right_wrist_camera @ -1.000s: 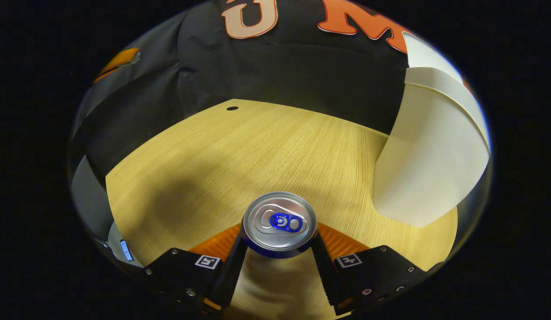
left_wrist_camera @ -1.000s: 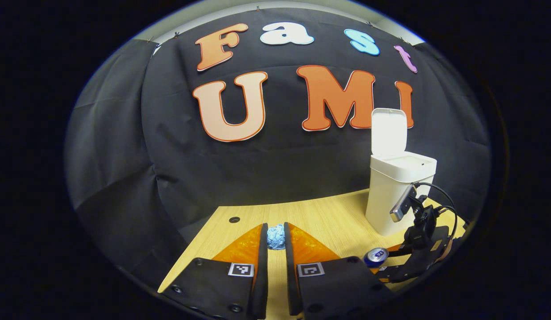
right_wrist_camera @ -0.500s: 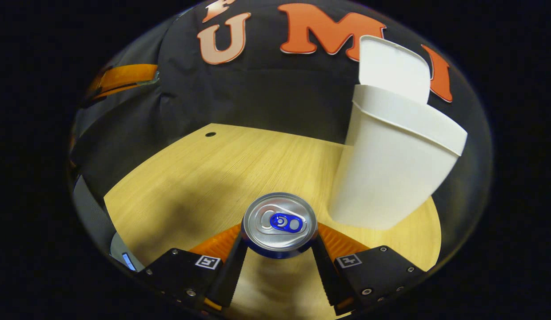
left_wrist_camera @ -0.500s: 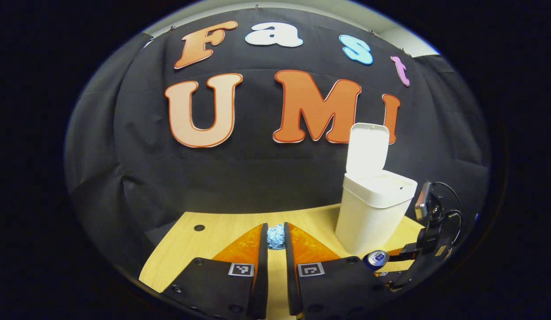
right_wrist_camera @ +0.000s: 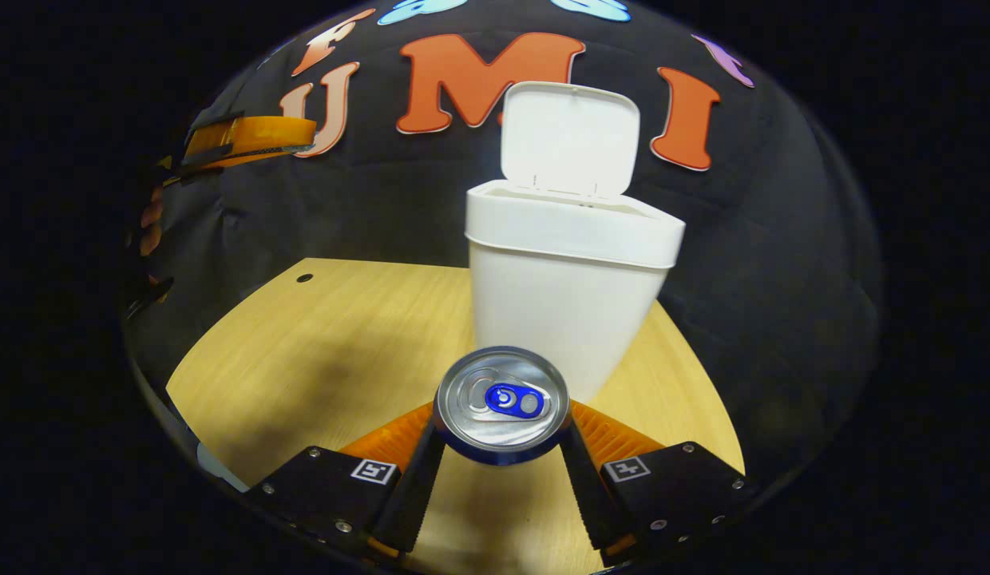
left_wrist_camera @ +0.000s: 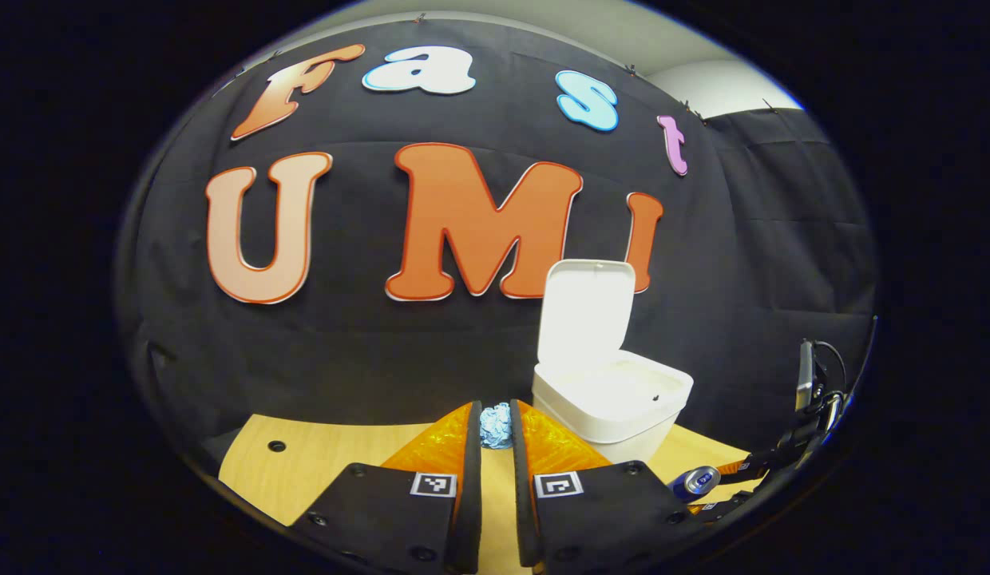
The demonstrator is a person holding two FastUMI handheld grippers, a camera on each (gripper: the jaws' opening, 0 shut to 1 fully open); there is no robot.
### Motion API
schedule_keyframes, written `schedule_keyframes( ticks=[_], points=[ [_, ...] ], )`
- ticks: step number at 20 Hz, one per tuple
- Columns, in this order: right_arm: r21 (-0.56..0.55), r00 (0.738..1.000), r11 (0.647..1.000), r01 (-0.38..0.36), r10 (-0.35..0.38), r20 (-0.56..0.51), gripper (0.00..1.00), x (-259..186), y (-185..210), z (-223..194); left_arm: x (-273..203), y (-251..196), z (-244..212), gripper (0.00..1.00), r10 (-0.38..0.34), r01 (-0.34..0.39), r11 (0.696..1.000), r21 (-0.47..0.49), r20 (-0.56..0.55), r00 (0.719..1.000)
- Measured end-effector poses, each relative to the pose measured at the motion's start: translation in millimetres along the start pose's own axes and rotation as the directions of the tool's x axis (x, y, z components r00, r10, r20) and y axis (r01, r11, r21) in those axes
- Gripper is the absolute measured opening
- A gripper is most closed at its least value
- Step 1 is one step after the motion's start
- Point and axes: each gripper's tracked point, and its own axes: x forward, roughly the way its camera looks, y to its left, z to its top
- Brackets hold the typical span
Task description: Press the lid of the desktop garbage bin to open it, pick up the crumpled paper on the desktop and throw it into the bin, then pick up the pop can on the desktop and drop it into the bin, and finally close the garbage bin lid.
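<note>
Crumpled paper is squeezed between the left gripper fingers, up in the air close to the white bin. Its lid stands open. The right gripper fingers hold the pop can tight above the tabletop.

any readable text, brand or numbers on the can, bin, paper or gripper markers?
Silver pop can with blue tab: nothing legible on its top; its side is too small to read in the left gripper view.
White plastic bin: none.
Crumpled bluish paper: none legible.
Black-and-white square marker: pattern, no words.
</note>
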Motion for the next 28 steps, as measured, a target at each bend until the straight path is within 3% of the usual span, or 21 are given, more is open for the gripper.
schedule_keyframes(
  ticks=[1,2,3,5,7,8,12,13,21,22,24,25,28],
  points=[
    [0.009,1.000,1.000,0.022,-0.022,0.002,0.75,-7,-1,-2,7,-9,5,0.21,-0.018,0.018,1.000,0.000,0.008,1.000],
    [0.020,0.999,0.999,0.039,-0.039,0.001,0.79,-10,-3,-1,16,-20,8,0.22,-0.039,0.039,0.999,0.002,0.013,0.999],
    [0.029,0.998,0.998,0.059,-0.059,-0.001,0.75,-11,-8,-3,24,-29,9,0.21,-0.055,0.055,0.998,0.003,0.017,0.998],
    [0.051,0.995,0.994,0.098,-0.098,-0.007,0.79,-12,-26,-6,40,-51,14,0.22,-0.093,0.093,0.996,0.007,0.025,0.995],
    [0.073,0.991,0.988,0.135,-0.134,-0.012,0.79,-18,-39,-11,55,-71,14,0.21,-0.124,0.124,0.992,0.013,0.028,0.992],
    [0.081,0.988,0.985,0.153,-0.152,-0.015,0.75,-21,-43,-12,63,-80,14,0.22,-0.139,0.139,0.990,0.015,0.030,0.990],
    [0.114,0.977,0.970,0.213,-0.211,-0.027,0.79,-29,-62,-16,90,-115,14,0.22,-0.186,0.185,0.982,0.031,0.031,0.982],
    [0.118,0.975,0.967,0.224,-0.222,-0.026,0.75,-31,-65,-16,96,-120,13,0.22,-0.194,0.193,0.981,0.037,0.030,0.981],
    [0.132,0.960,0.951,0.279,-0.278,-0.029,0.79,-39,-89,-16,133,-156,-17,0.24,-0.205,0.207,0.977,0.056,-0.035,0.978],
    [0.135,0.961,0.951,0.277,-0.277,-0.023,0.79,-38,-90,-15,136,-158,-21,0.32,-0.202,0.204,0.977,0.054,-0.042,0.979],
    [0.138,0.961,0.952,0.274,-0.275,-0.013,0.79,-39,-93,-11,137,-160,-25,0.30,-0.197,0.200,0.978,0.052,-0.053,0.979],
    [0.139,0.962,0.952,0.271,-0.273,-0.004,0.79,-38,-94,-8,139,-160,-28,0.36,-0.196,0.199,0.979,0.051,-0.059,0.979],
    [0.131,0.962,0.954,0.268,-0.274,0.023,0.80,-36,-98,2,137,-160,-34,0.66,-0.194,0.198,0.979,0.050,-0.074,0.978]
  ],
)
